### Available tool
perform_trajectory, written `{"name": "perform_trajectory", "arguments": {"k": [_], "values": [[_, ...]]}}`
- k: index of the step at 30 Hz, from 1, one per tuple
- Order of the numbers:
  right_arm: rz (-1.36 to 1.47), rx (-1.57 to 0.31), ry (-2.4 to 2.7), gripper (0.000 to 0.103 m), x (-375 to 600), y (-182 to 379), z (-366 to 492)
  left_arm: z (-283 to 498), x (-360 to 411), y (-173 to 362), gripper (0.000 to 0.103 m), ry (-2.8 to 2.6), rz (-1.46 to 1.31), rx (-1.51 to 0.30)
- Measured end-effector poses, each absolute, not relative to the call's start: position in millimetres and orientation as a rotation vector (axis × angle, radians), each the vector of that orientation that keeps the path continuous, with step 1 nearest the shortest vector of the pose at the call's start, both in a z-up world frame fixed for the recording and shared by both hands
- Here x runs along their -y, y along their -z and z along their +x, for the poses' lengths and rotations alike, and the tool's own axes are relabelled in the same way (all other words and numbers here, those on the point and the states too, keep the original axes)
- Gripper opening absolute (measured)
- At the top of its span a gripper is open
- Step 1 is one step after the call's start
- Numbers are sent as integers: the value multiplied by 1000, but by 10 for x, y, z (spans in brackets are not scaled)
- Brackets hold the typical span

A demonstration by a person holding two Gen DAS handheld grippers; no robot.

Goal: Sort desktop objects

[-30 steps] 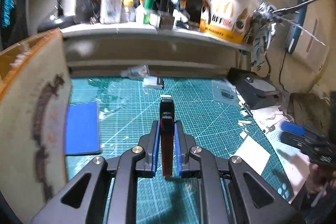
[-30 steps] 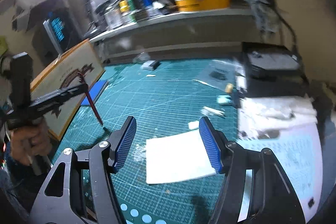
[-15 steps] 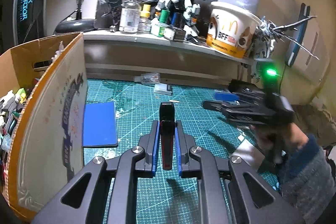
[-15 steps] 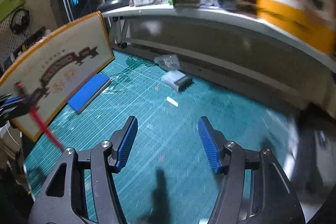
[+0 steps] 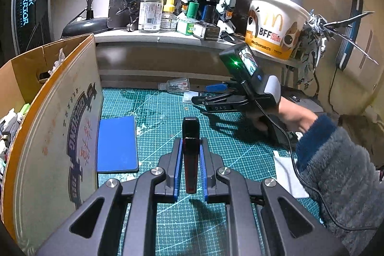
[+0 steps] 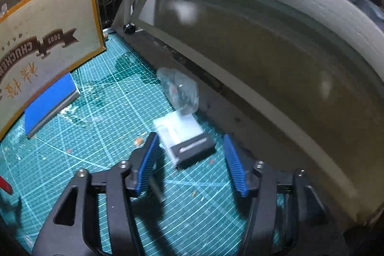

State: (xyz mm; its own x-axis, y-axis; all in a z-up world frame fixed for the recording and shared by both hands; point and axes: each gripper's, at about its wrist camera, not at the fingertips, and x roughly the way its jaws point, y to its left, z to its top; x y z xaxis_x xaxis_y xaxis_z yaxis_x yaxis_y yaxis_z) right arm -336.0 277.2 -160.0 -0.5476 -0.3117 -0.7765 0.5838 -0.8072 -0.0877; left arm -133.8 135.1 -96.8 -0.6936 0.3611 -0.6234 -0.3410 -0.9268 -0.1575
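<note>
My left gripper (image 5: 190, 155) is shut on a dark red and black pen-shaped tool (image 5: 190, 136), held above the green cutting mat (image 5: 163, 116). My right gripper (image 6: 189, 160) is open, low over the mat at the back edge, its blue pads on either side of a small clear case with a black end (image 6: 184, 138). The right gripper also shows in the left wrist view (image 5: 216, 97), reaching left toward the shelf base. A crumpled clear plastic bag (image 6: 178, 90) lies just beyond the case.
A cardboard box (image 5: 50, 126) with a printed side stands on the left, a blue pad (image 5: 117, 143) flat beside it. A raised shelf (image 5: 168, 40) at the back carries bottles, a model robot and a McDonald's bucket (image 5: 273, 28). White paper (image 5: 285, 172) lies at right.
My right gripper has moved forward and down to the back of the mat and now straddles the small case. My left gripper has risen a little, still holding the tool.
</note>
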Motion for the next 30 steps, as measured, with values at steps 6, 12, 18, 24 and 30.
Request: {"name": "perform_trajectory", "arguments": {"k": [6,12,18,24,30], "values": [[1096,-458,2245,48,-2723,1649,-3443,-1385,-1342,971,13,-2586,-970,45],[1095,-426,2290,44,-2758,1545,-3210,-1344,-1321,963,13,-2580,-968,50],[1035,-393,2410,44,-2902,1184,-2542,-1225,-1295,914,13,-2579,-938,46],[996,-319,2574,44,-3003,887,-1707,-1053,-1194,921,13,-2580,-927,49],[966,-120,2772,42,-3233,554,-972,-879,-1142,842,13,-2619,-879,22]]}}
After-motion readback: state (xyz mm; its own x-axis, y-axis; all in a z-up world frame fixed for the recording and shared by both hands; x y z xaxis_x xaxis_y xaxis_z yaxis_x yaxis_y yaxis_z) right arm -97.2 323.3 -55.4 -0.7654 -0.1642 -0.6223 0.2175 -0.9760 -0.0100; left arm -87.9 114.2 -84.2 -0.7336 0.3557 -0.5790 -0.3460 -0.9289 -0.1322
